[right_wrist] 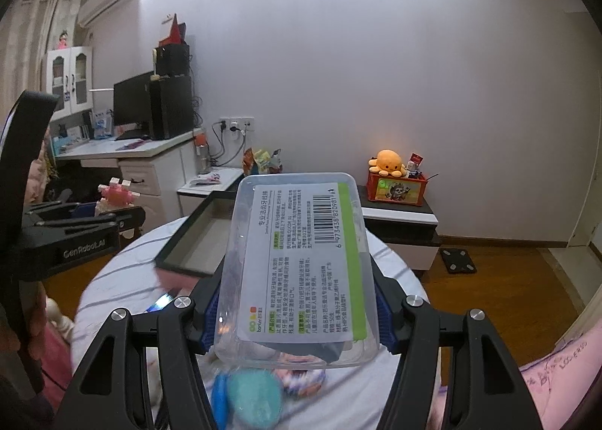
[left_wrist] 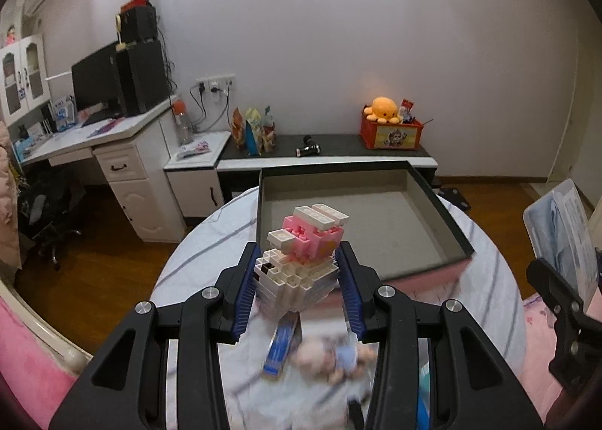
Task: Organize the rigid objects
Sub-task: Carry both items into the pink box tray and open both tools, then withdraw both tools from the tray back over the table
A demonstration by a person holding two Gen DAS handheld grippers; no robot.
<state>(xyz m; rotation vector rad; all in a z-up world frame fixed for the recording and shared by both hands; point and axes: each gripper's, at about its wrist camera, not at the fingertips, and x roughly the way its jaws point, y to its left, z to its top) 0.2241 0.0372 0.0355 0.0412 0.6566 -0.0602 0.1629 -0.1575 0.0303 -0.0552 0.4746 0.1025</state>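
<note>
My left gripper (left_wrist: 297, 279) is shut on a white and pink brick figure (left_wrist: 301, 253) and holds it above the round table, just in front of the dark open box (left_wrist: 457, 230). My right gripper (right_wrist: 297, 317) is shut on a clear plastic floss-pick box (right_wrist: 301, 264) with a white and green label, held above the table. The brick figure also shows in the right wrist view (right_wrist: 116, 196), and the dark box (right_wrist: 177, 241) lies behind the clear box. The right gripper with its clear box shows at the right edge of the left wrist view (left_wrist: 564, 241).
A small doll (left_wrist: 331, 354) and a blue flat pack (left_wrist: 282, 347) lie on the striped tablecloth below my left gripper. A teal round object (right_wrist: 256, 396) lies below my right gripper. A desk (left_wrist: 113, 136) stands left and a low cabinet with a red box (left_wrist: 391, 132) behind.
</note>
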